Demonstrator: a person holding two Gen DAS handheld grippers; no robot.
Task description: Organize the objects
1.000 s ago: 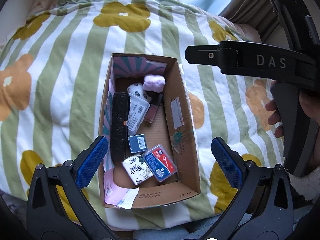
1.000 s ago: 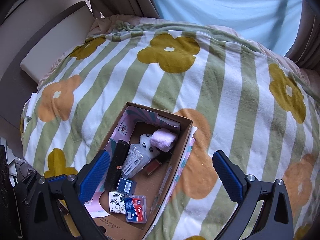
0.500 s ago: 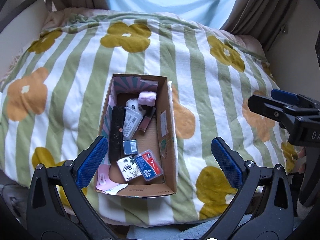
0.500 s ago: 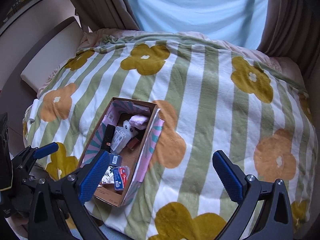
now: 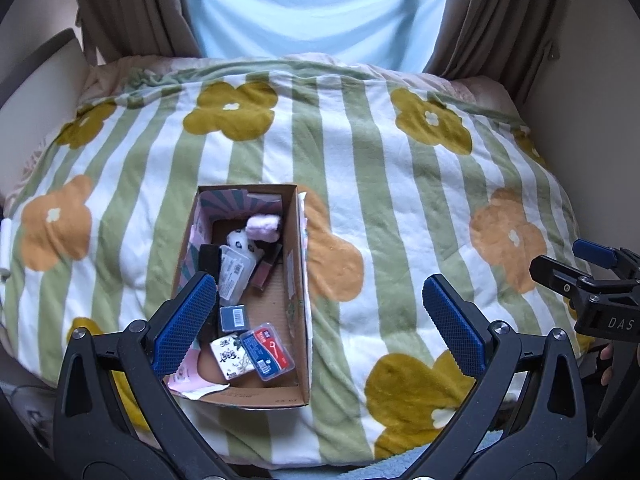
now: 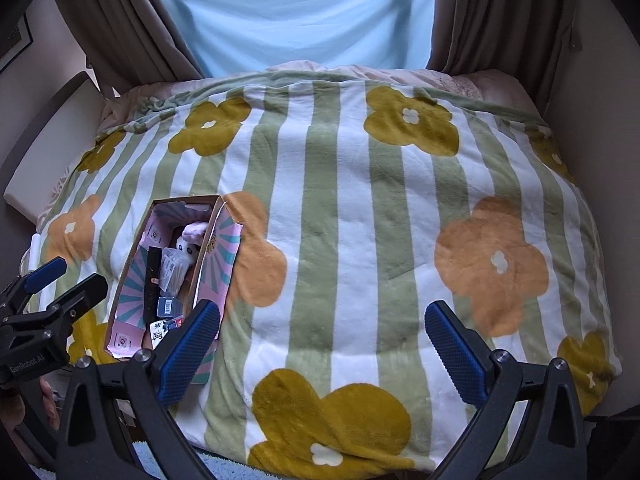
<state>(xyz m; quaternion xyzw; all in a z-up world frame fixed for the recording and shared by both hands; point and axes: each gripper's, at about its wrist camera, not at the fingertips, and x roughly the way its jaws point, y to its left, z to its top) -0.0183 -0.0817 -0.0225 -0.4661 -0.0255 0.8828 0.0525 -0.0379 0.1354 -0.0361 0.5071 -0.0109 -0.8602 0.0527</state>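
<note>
Inside, the cardboard box (image 5: 294, 280) holds small packets; both tongs gape wide, empty.

An open cardboard box (image 5: 294, 264), lined with pink and teal striped print, is set on the near left part of the bed. Inside it, a pink fluffy item (image 5: 263, 228) and a white spotted one (image 5: 239, 240) are lodged at the far end. A black bar (image 5: 209, 258), a clear case (image 5: 234, 274) and a small blue box (image 5: 233, 317) are found mid-box. A patterned white packet (image 5: 232, 360) and a red-labelled clear case (image 5: 267, 351) are laid nearest.
</note>
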